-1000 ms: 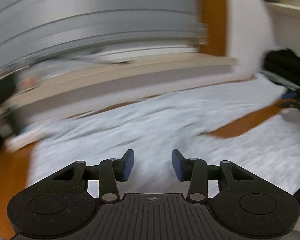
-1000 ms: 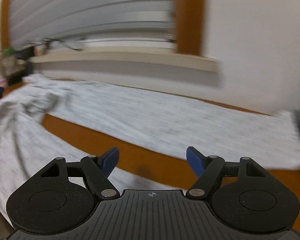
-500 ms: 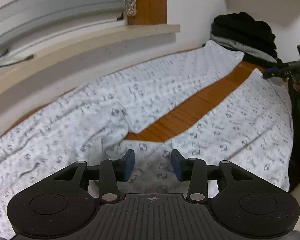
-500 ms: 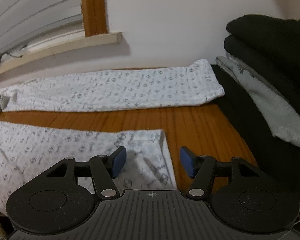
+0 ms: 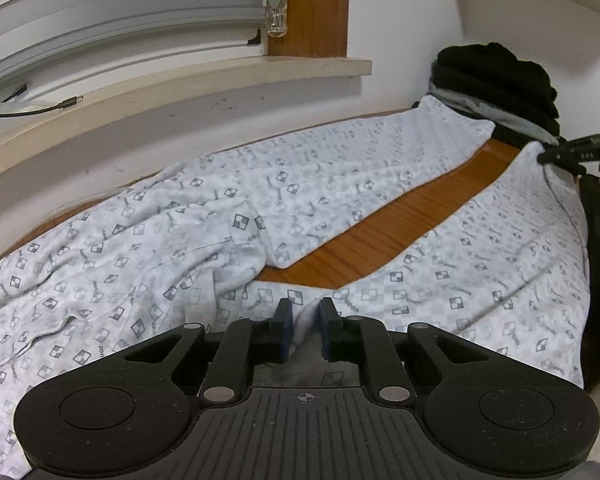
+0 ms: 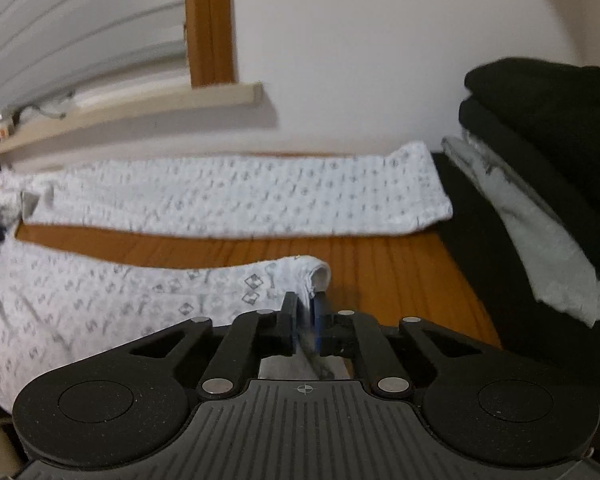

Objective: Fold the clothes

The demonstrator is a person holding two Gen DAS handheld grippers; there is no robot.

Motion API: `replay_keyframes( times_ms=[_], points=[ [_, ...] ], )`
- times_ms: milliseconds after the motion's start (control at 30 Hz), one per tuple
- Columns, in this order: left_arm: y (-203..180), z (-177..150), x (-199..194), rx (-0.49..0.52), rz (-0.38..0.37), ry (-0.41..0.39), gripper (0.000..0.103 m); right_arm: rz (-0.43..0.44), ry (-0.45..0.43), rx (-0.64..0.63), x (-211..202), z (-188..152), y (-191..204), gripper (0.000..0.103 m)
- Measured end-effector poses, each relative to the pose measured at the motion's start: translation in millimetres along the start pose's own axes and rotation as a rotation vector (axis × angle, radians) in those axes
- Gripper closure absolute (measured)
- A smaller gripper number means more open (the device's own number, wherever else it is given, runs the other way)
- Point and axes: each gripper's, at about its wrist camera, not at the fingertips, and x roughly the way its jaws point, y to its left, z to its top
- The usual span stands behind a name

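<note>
1. Trousers [image 5: 340, 184] of pale grey cloth with a printed checker-and-logo pattern lie spread on the wooden table [image 5: 384, 236], the two legs parted in a V with a bare strip of wood between them.
2. Far leg runs along the wall below the window sill [image 5: 220, 76]; its hem lies just beside the pile of folded clothes [image 5: 496, 76]. Near leg runs along the table's front edge.
3. Left hand-held gripper [image 5: 304, 330] sits low over the crotch end, where the two legs meet. A raised ridge of cloth stands between its blue pads; the jaws are closing and the pads press on that ridge from either side.
4. Right hand-held gripper [image 6: 305, 320] is at the hem of the near leg [image 6: 312, 276]. Its jaws are closing, nearly together, with the hem edge clamped between the pads; the cuff curls up just beyond the fingertips. In the left wrist view this same gripper [image 5: 556, 156] shows at the far right, at the hem corner, with part of a hand behind it.
5. Waist end of the trousers bunches in loose folds at the left of the left wrist view.
6. Pile of folded clothes, black with a light grey piece among them, stands at the right end of the table against the wall.
7. Window blind [image 5: 120, 12] hangs above the sill, and a cable [image 5: 40, 110] lies on it.
</note>
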Motion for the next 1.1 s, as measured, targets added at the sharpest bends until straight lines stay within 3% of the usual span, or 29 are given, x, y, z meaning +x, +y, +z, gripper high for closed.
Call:
replay_keyframes(
  times_ms=[267,400,467,500,533,567,700,867,967,1100],
  points=[
    [-1,1,1,0.005,0.008,0.004,0.087,-0.017,0.036,-0.022,7,4,1,0.088],
    [-2,1,2,-0.006,0.008,0.002,0.087,-0.026,0.083,-0.001,18,7,-5,0.071],
    [-2,1,2,-0.007,0.01,0.001,0.087,-0.004,0.09,0.013,19,8,-7,0.073],
    [-2,1,2,-0.006,0.01,0.0,0.088,0.007,0.093,0.02,20,8,-7,0.089],
    [-3,1,2,-0.007,0.008,-0.002,0.092,0.012,0.086,0.02,19,8,-6,0.099],
    [-3,2,1,-0.006,0.007,-0.006,0.101,0.008,0.066,0.012,16,9,-4,0.099],
    [-6,7,-6,0.005,0.006,-0.043,0.102,-0.007,-0.024,0.031,-17,16,-7,0.099],
    [-11,22,-24,0.001,-0.028,-0.143,0.102,-0.008,-0.121,0.132,-75,19,-34,0.1],
    [-12,31,-28,-0.021,-0.058,-0.191,0.102,-0.018,-0.12,0.162,-93,13,-45,0.1],
    [-18,35,-14,-0.008,-0.08,-0.164,0.102,-0.053,-0.092,0.147,-97,8,-45,0.1]
  ],
)
